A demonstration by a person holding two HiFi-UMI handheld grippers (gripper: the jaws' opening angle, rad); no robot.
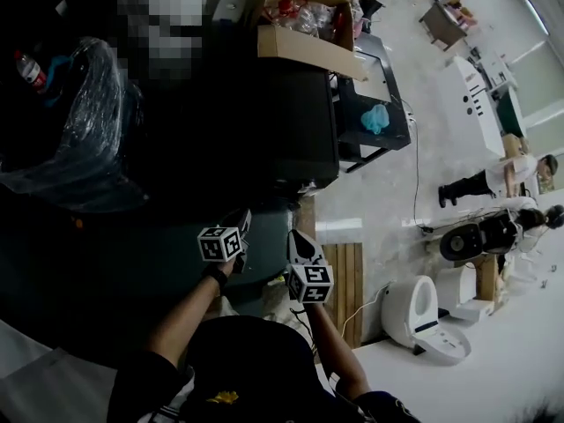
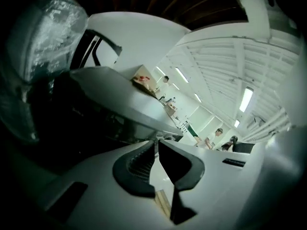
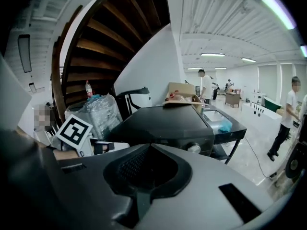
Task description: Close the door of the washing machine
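The dark washing machine stands in front of me; its black top and a front knob show in the right gripper view. Its door is not visible in any view. My left gripper is raised before the machine's front, its jaws all but touching with nothing between them. My right gripper hovers beside it, just to the right, shut and empty. The left gripper's marker cube shows in the right gripper view.
A cardboard box lies on the machine's top. A clear plastic bag of bottles sits to the left. A black cart with a blue cloth stands behind on the right. A wooden pallet, a white appliance and people are on the right.
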